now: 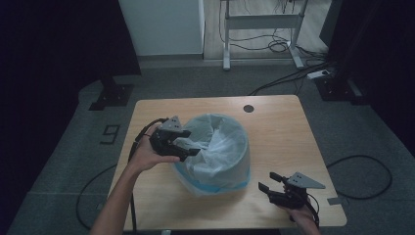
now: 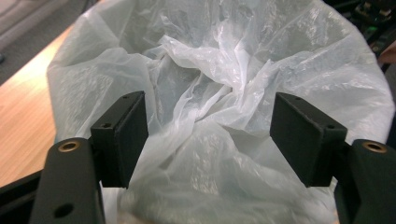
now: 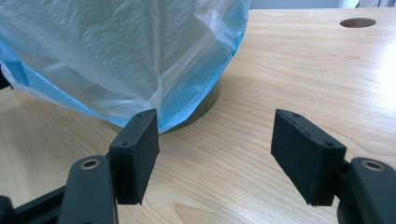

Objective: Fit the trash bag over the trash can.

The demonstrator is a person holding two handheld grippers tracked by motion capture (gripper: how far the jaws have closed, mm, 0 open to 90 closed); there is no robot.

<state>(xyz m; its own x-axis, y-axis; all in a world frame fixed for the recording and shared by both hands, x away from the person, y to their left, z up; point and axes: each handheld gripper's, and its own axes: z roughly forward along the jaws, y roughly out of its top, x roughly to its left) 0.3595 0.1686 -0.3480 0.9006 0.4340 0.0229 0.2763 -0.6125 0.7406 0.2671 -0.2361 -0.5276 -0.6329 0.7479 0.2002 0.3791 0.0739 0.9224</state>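
Bin near the middle of a wooden table, lined with a thin white plastic bag folded over the rim and hanging down the outside; blue bag layer peeking out under the white one low on the bin's wall, dark bin base seen beneath it in the right gripper view. Bag interior crumpled and bunched toward the middle in the left gripper view.

Left gripper at the bin's left rim, held in a hand, jaws wide apart and pointing into the bag opening, bag film between them but not pinched; left gripper close above the liner.

Right gripper low on the table to the right of the bin and nearer the person, apart from it, jaws wide apart with bare wood between them; right gripper facing the bin's base.

Round cable hole in the table beyond the bin. White digit "9" marked on the grey floor left of the table. Cables and a desk frame farther back. No readable label on the bin or bag.
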